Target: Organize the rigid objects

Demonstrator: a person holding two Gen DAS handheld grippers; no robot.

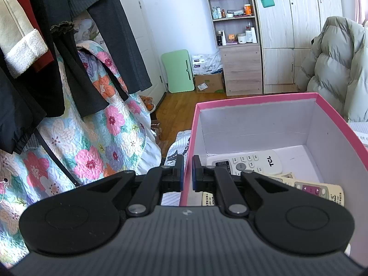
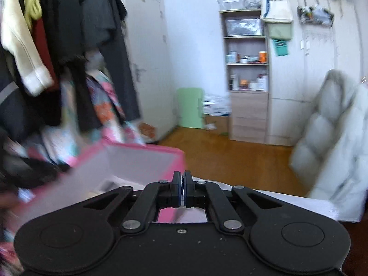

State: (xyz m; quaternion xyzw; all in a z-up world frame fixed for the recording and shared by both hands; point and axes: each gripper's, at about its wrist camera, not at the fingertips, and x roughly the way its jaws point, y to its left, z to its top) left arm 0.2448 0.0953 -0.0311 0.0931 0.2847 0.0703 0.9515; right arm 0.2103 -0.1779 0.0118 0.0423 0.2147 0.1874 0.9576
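Observation:
A pink box point(image 1: 253, 97) with white inner walls fills the lower right of the left wrist view. Inside lie a white TCL remote point(image 1: 253, 162) and a beige remote point(image 1: 317, 189), with another partly hidden under the gripper. My left gripper point(image 1: 188, 161) is shut on the box's near left wall, one finger on each side. In the blurred right wrist view the pink box point(image 2: 147, 147) sits low on the left. My right gripper point(image 2: 183, 174) hangs above its right corner, shut, with its pads together and nothing between them.
Dark hanging clothes point(image 1: 76, 46) and a floral quilt point(image 1: 96, 124) crowd the left. A puffy pale coat point(image 1: 338, 69) stands at the right. Across the wooden floor point(image 1: 179, 105) are a shelf unit point(image 1: 234, 23), a wardrobe point(image 1: 299, 34), a green board point(image 1: 178, 70) and a cardboard box point(image 1: 209, 82).

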